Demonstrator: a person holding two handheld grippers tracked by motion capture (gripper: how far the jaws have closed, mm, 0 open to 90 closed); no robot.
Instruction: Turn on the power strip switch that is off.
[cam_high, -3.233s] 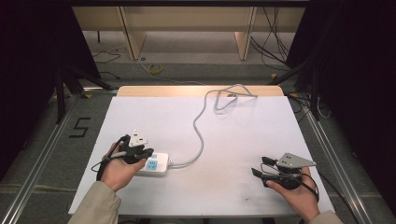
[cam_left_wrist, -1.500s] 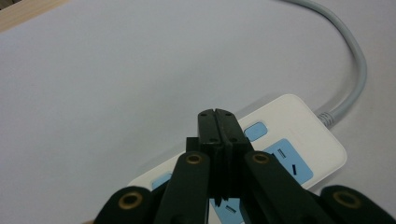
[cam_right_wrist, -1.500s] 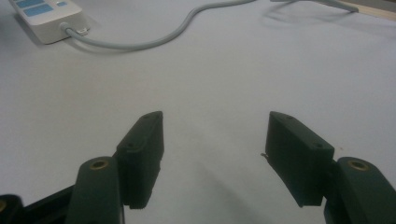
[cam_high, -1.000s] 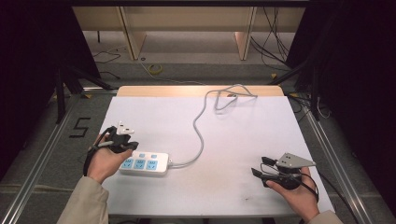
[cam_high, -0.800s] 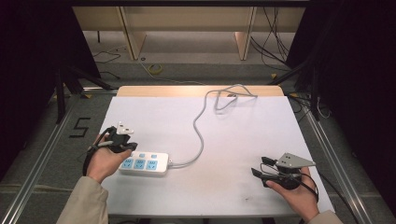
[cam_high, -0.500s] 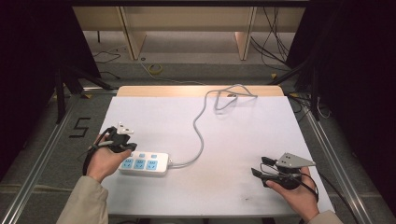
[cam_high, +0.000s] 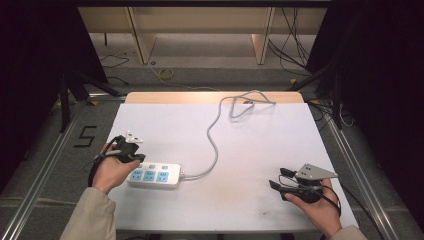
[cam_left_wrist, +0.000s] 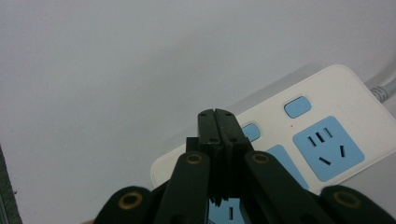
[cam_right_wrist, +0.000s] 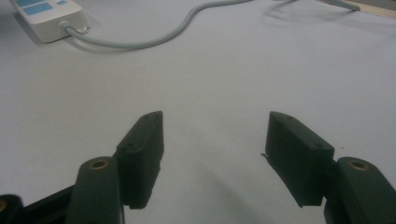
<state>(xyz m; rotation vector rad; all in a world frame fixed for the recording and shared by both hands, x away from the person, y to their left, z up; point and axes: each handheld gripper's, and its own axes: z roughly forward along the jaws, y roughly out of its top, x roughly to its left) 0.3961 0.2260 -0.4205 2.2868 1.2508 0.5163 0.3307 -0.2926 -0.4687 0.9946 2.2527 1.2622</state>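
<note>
1. Presently, the work in hand concerns the power strip (cam_high: 153, 175), which lies flat near the left front edge of the white surface (cam_high: 260, 145) — its grey cable (cam_high: 216, 140) runs off its right end and curves away toward the far edge.

2. The left gripper (cam_high: 131, 156) is positioned at the left end of the strip, held in the person's left hand (cam_high: 111, 171). In the left gripper view its fingers (cam_left_wrist: 218, 128) are pressed fully together with nothing between them, and their joined tip points down over the strip's button row, near a blue switch (cam_left_wrist: 297, 106) and a blue socket (cam_left_wrist: 328, 148). Whether the tip touches the strip cannot be told.

3. The right gripper (cam_high: 281, 180) rests low at the right front of the surface, well apart from the strip. Its fingers (cam_right_wrist: 142, 149) stand wide apart and hold nothing — bare surface shows between them.

4. Judged step: the closed tip is being used as a pointer to press a switch on the strip, or is being aligned for that press.

5. Judged next move: lower the joined tip squarely onto the chosen switch, pressing straight down so the light strip does not slide. The right gripper could steady the strip if needed.
</note>
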